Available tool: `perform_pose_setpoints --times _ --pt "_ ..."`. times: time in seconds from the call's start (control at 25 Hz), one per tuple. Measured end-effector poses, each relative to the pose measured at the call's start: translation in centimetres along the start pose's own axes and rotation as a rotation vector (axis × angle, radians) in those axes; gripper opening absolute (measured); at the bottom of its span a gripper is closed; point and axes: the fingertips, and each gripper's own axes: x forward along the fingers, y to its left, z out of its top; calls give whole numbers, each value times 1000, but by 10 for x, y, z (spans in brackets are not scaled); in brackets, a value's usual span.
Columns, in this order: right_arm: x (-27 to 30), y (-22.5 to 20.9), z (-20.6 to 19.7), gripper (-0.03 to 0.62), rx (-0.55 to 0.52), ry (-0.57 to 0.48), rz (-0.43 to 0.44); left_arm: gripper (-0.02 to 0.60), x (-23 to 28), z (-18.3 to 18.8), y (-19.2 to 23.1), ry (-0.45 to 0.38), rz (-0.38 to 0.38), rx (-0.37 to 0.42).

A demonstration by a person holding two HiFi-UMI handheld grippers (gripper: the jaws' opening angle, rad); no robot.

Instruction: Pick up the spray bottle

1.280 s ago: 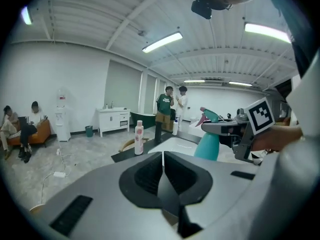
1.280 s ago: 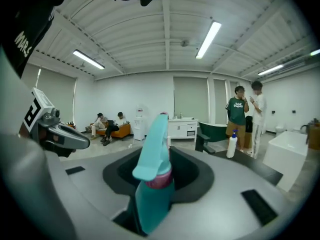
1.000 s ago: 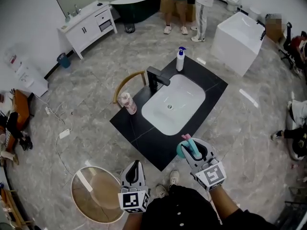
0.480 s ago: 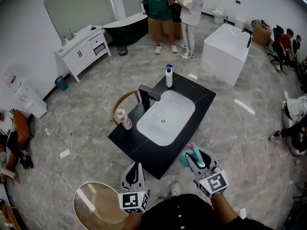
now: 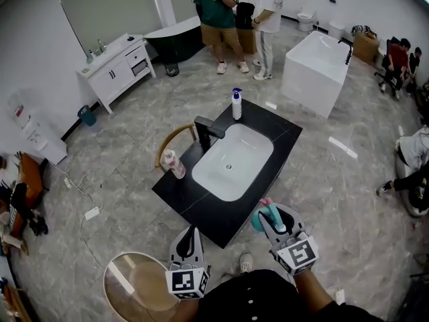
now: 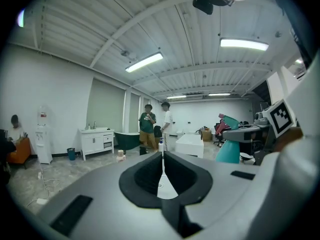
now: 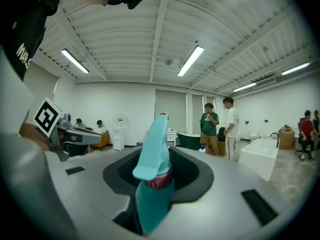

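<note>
The teal plastic spray bottle [image 7: 151,201] with its dark pink collar is what we judge first: it sits upright between the jaws of the right gripper [image 5: 271,215], which are closed on its neck and body, and it touches no surface. Going across the head view from the left, we see a round tan table top [image 5: 134,287] low down. Just beside it is the left gripper [image 5: 190,233], whose jaws are pressed together with nothing between them. Next comes the black stone counter [image 5: 193,201] with its white oval basin [image 5: 231,159]. A small pink bottle [image 5: 174,164], a black tap [image 5: 209,127] and a white pump bottle [image 5: 236,104] stand on the counter, all well apart from either gripper. Furthest right, the right gripper holds the spray bottle near the counter's near right edge. The left gripper view shows the bottle up at gripper height, clear of the counter, with the room behind it. From this we judge the pick-up itself to be done, since the bottle is gripped and off the surface. The task sentence asks for nothing more, so we see nothing left but a firm hold; the left gripper plays no part.
</note>
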Motion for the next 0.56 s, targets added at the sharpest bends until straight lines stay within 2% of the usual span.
perform_pose_setpoints --times 0.56 --pt "3 5 1 124 -12 -15 7 20 -5 3 2 -1 5 5"
